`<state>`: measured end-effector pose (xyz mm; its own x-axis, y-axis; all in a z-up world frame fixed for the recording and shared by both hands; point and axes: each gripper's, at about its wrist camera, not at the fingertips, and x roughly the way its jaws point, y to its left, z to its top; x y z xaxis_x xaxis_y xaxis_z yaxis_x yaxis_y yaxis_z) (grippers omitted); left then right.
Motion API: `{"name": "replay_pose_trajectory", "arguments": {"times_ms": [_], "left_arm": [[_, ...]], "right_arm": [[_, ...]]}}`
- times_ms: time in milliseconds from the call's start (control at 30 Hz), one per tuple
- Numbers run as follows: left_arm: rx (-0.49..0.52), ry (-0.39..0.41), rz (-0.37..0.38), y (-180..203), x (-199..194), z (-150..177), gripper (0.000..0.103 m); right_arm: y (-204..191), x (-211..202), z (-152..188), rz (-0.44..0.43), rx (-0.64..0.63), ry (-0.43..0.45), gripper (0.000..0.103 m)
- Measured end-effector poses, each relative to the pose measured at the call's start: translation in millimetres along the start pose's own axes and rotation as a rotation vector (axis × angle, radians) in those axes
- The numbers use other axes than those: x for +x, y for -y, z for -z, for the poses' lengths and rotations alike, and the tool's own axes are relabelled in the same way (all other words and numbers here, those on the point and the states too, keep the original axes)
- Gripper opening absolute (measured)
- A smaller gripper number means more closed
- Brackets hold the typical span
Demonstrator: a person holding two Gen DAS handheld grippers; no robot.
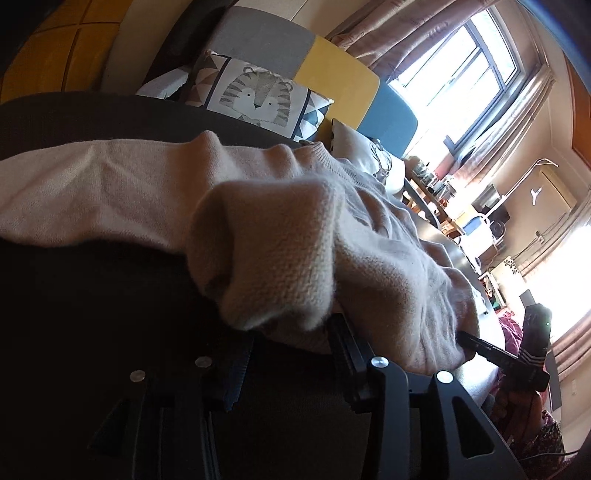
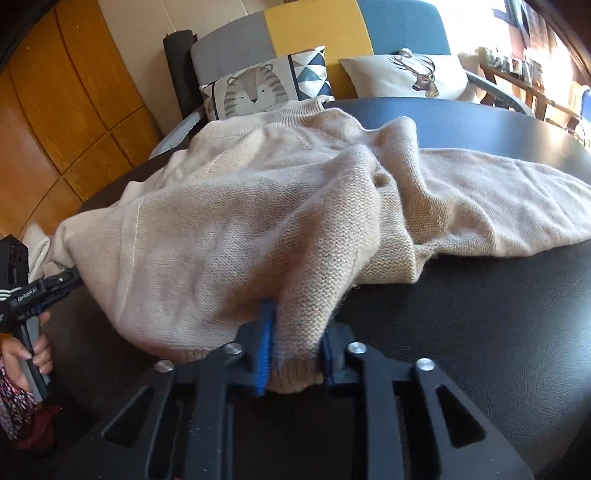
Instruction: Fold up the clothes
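Note:
A beige knitted sweater (image 2: 229, 221) lies rumpled on the dark table (image 2: 480, 314), one sleeve (image 2: 498, 206) stretched out to the right. My right gripper (image 2: 295, 332) is shut on the ribbed hem at the near edge, with fabric bulging between its blue pads (image 2: 265, 343). My left gripper (image 1: 288, 332) holds a thick bunch of the sweater (image 1: 273, 258), which hangs over its fingers. In the right wrist view the left gripper (image 2: 75, 277) bites the sweater's left edge. In the left wrist view the right gripper (image 1: 465, 338) pokes into the sweater's far side.
Behind the table stands a grey, yellow and blue sofa (image 2: 314, 26) with a tiger cushion (image 2: 255, 92) and a deer cushion (image 2: 413, 75). Orange wooden panelling (image 2: 55, 110) is on the left. A bright window (image 1: 461, 74) and cluttered shelves (image 1: 480, 221) lie beyond. A hand (image 2: 26, 354) grips the left handle.

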<state>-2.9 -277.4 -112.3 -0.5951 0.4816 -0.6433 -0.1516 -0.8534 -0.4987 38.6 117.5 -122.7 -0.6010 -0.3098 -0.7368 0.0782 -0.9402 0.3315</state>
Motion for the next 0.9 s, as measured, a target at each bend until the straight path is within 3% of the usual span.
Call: {"name": "replay_pose_trajectory", "arguments": {"times_ms": [67,167,233,267,300,733,900], "left_arm": [[-0.018,0.023,-0.001,3.1,3.1,-4.6,0.042],[-0.086,0.054,0.091,1.0,3.4,-11.6,0.038],[-0.065,0.073,0.083,3.8,1.4,-15.5,0.026],[-0.045,0.075,0.069,6.0,0.4,-17.4,0.013],[-0.026,0.076,0.065,8.4,-1.5,-18.4,0.010],[0.009,0.183,0.195,17.8,-81.7,-28.0,0.009],[0.022,0.125,0.221,19.6,-95.4,-20.7,0.009]], "right_arm": [[-0.8,2.1,-0.2,-0.017,0.021,-0.003,0.014],[-0.9,0.1,-1.6,-0.049,0.055,0.001,0.013],[0.8,-7.2,-4.0,-0.081,0.084,0.015,0.013],[1.4,-10.7,-6.0,-0.098,0.100,0.023,0.013],[2.6,-14.5,-7.7,-0.116,0.118,0.031,0.012],[6.6,-74.1,-40.3,-0.366,0.256,0.166,0.012],[7.0,-91.9,-42.0,-0.407,0.263,0.181,0.012]]}}
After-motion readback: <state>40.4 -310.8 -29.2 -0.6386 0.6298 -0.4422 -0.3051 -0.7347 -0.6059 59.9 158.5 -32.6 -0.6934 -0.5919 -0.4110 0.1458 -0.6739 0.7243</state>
